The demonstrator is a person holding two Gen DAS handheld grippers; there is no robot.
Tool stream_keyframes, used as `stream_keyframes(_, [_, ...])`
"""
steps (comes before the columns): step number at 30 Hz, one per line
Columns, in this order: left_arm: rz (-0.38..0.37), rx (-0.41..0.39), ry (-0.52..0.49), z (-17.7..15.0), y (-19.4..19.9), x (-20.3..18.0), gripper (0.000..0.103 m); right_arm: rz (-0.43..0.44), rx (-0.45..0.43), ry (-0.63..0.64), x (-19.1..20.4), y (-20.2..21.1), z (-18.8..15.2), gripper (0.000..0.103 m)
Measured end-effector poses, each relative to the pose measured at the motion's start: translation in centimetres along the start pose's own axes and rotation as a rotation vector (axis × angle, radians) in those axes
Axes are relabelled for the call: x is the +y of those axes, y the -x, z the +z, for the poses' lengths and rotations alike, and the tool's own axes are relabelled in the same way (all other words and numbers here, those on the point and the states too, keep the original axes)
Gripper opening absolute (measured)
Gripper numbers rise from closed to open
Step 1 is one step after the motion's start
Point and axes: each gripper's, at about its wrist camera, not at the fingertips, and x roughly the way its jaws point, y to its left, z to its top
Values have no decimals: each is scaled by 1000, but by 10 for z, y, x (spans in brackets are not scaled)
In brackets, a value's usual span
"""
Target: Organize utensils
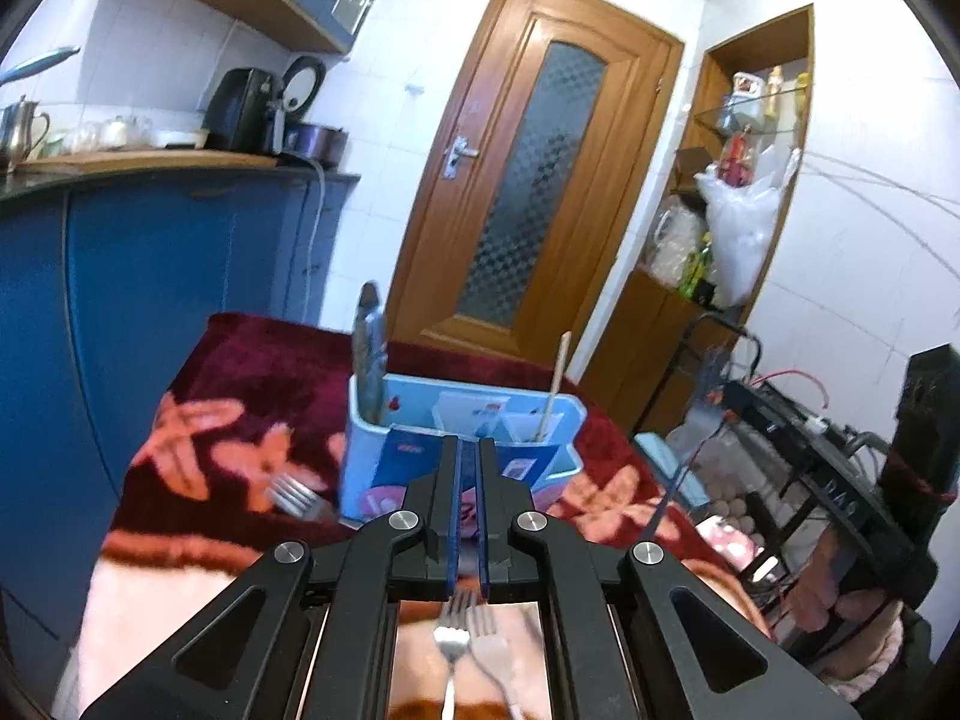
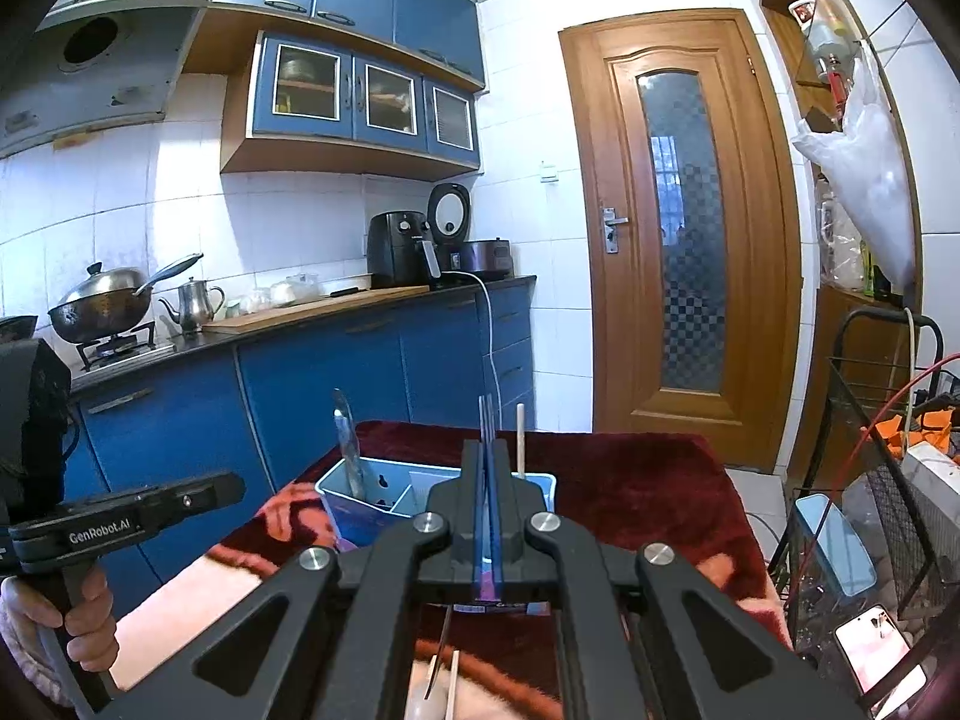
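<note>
A light blue utensil holder (image 1: pixel 462 450) stands on the red flowered cloth, with a knife (image 1: pixel 369 354) in its left slot and a chopstick (image 1: pixel 555 387) in its right slot. My left gripper (image 1: pixel 468 450) is shut and empty just in front of it. A fork (image 1: pixel 294 495) lies left of the holder, and two more forks (image 1: pixel 465 636) lie below my left gripper. My right gripper (image 2: pixel 489 456) is shut on a fork (image 2: pixel 487 420), tines up, above the holder (image 2: pixel 384 504). The knife (image 2: pixel 348 450) and chopstick (image 2: pixel 521 441) also show there.
Blue kitchen cabinets (image 2: pixel 336 378) and a counter with appliances stand behind the table. A wooden door (image 2: pixel 678 228) is at the back. A black wire rack (image 2: pixel 870 480) with cables and a phone (image 2: pixel 882 654) stands to the right.
</note>
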Motion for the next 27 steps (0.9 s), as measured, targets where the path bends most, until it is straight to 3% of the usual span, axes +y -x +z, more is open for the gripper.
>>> stream_keyframes(5, [50,63,1,-1,-15,15,5,-10,1,-4,-4,-5,0,3])
stream_keyframes(10, [110,126,16,-4,-34,39,19,-22,4,1,-5,-8,-2,3])
stream_keyframes(16, [171,210,64,-11,-66,77,20,-31,9,-10,-9,-14,-2,3])
stream_keyframes(27, [181,347,107,-15,-127,109,20,-52,2,-10,-12,-17,-5,3])
